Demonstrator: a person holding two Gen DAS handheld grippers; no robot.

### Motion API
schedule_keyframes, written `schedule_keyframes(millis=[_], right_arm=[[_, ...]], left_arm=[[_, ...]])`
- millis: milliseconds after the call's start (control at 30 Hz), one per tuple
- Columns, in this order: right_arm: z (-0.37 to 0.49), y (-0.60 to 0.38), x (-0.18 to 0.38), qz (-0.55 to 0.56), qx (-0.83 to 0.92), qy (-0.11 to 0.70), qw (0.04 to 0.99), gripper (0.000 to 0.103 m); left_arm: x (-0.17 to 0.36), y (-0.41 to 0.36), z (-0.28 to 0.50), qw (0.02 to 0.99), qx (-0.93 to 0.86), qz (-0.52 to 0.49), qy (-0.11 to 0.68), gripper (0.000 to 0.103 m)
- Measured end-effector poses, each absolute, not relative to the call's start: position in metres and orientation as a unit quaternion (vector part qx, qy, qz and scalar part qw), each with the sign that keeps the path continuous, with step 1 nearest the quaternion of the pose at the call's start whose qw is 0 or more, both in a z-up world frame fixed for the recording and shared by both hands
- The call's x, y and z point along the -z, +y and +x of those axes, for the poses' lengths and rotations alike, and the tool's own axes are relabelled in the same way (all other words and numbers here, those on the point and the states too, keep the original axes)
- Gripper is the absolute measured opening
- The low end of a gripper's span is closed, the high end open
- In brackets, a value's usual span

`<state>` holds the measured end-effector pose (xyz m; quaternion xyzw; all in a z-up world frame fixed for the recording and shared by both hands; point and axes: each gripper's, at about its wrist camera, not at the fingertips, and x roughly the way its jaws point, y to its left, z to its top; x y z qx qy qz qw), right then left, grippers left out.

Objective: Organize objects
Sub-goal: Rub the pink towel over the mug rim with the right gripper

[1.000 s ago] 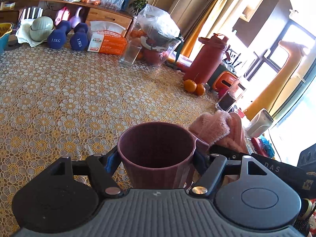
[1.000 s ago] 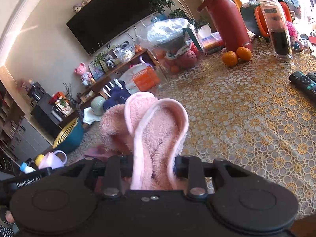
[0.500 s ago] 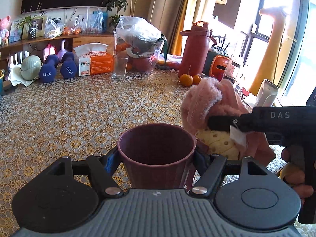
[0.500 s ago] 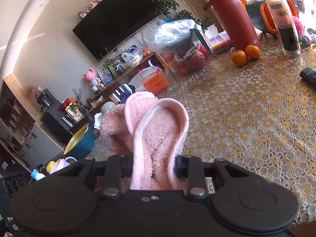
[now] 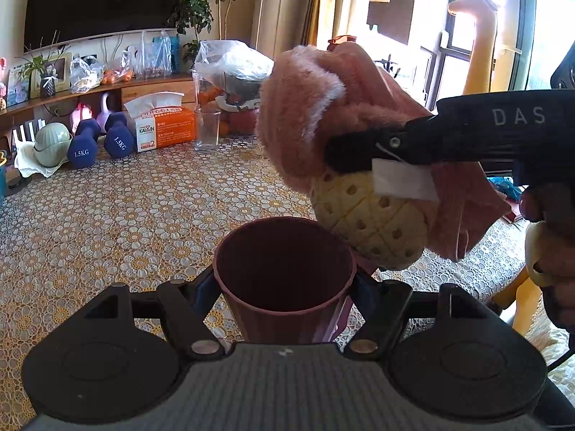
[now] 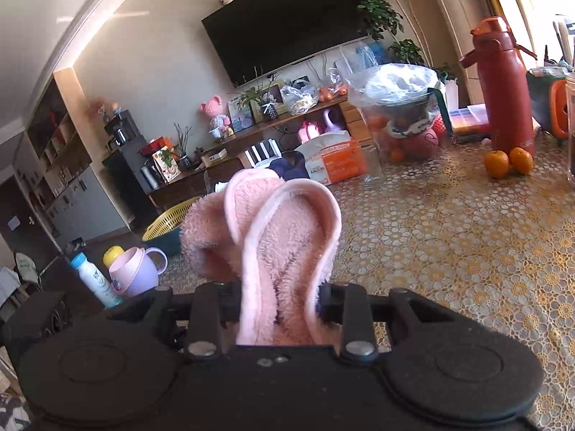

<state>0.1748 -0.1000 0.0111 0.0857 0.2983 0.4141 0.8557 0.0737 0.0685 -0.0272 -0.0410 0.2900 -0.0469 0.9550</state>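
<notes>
Currently left gripper (image 5: 284, 287) is clamped on a maroon cup (image 5: 284, 269), upright, mouth open, held above the table (image 5: 143, 222). Right gripper (image 6: 278, 296) is closed on a pink slipper (image 6: 287, 251), the sides squeezed between its fingers. From the left wrist view the slipper (image 5: 323, 125) hangs in the air just above and right of the cup rim, cream dotted sole (image 5: 373, 219) facing down, close to the rim; touching or not, cannot tell. Far edge of table: dumbbells (image 5: 99, 143), tissue box (image 5: 161, 125), glass (image 5: 207, 129), red flask (image 6: 503, 89), two oranges (image 6: 508, 161).
</notes>
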Motion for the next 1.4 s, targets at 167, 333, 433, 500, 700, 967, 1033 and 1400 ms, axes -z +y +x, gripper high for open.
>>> schedule_keyframes(millis=[167, 333, 433, 500, 700, 967, 1033, 1400], right_arm=[[0.176, -0.104, -0.007, 0.072, -0.4, 0.299, 0.864, 0.031], [0.183, -0.114, 0.011, 0.052, -0.354, 0.323, 0.876, 0.031], [0.19, -0.125, 0.023, 0.073, -0.344, 0.347, 0.87, 0.03], [0.193, -0.127, 0.032, 0.057, -0.334, 0.365, 0.867, 0.03], [0.209, -0.145, 0.024, 0.098, -0.342, 0.369, 0.859, 0.03], [0.227, -0.121, -0.007, 0.133, -0.432, 0.339, 0.825, 0.03], [0.228, -0.111, -0.007, 0.137, -0.457, 0.339, 0.811, 0.03], [0.259, -0.093, 0.023, 0.21, -0.521, 0.396, 0.727, 0.031]], left_arm=[[0.028, 0.06, 0.072, 0.956, 0.052, -0.012, 0.287, 0.074], [0.029, 0.059, 0.072, 0.956, 0.058, -0.005, 0.288, 0.074], [0.03, 0.061, 0.07, 0.956, 0.062, -0.006, 0.285, 0.074], [0.03, 0.066, 0.071, 0.956, 0.069, -0.013, 0.284, 0.074], [0.032, 0.071, 0.068, 0.956, 0.093, -0.003, 0.278, 0.074], [0.035, 0.078, 0.062, 0.958, 0.102, -0.008, 0.267, 0.074], [0.035, 0.082, 0.061, 0.959, 0.104, -0.018, 0.264, 0.074], [0.038, 0.092, 0.059, 0.96, 0.11, -0.043, 0.255, 0.074]])
